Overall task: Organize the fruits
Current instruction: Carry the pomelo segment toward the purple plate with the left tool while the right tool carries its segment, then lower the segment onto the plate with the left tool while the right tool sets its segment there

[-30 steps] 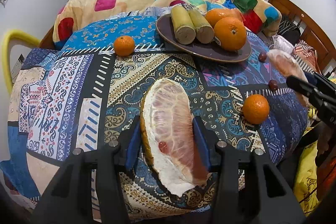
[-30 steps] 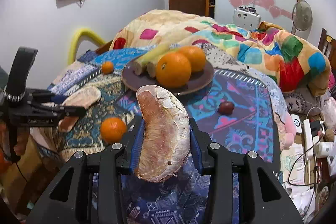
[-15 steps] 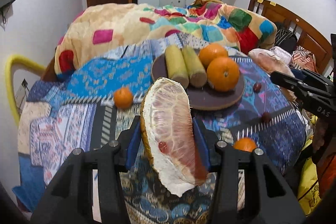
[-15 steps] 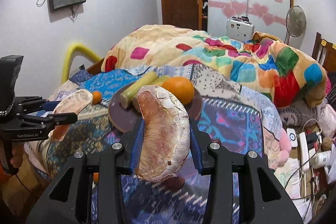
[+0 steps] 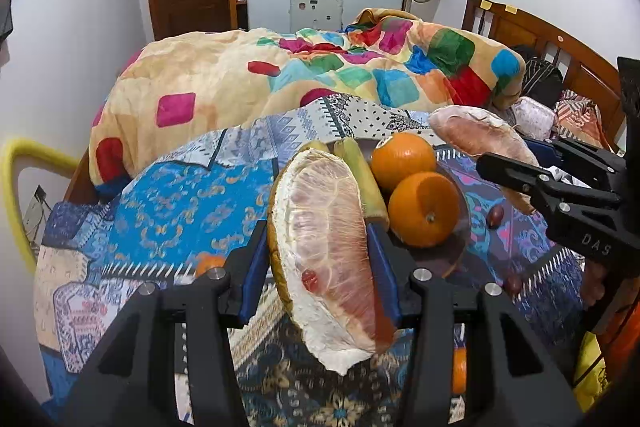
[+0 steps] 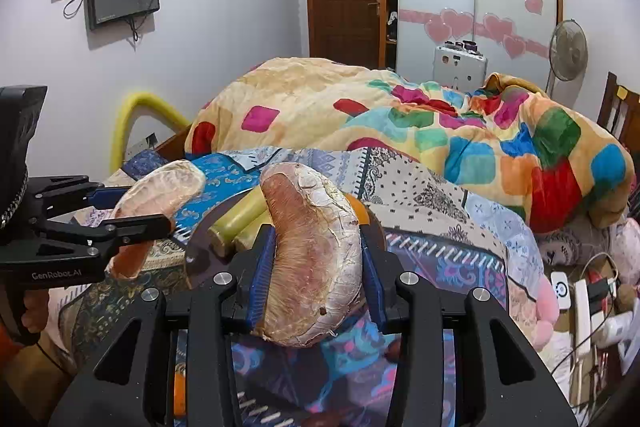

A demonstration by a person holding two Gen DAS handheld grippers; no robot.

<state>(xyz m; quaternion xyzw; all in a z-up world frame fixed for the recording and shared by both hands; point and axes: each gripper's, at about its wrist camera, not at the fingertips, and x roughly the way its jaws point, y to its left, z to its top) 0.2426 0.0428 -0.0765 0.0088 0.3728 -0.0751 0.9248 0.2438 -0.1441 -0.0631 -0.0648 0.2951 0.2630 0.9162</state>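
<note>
**Now both pomelo wedges are carried to the plate**

Meanwhile the plate, loaded with oranges, has drawn nearer than a second ago. One pomelo wedge is pinched by the left gripper, another pomelo segment by the right gripper; placing is judged next.

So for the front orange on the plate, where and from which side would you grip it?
Grip the front orange across its round middle, coming from above and the near side. The second orange sits close behind it and the yellow stalk pieces flank its left. Both grippers already hold pomelo segments, so one must be set down first.
</note>
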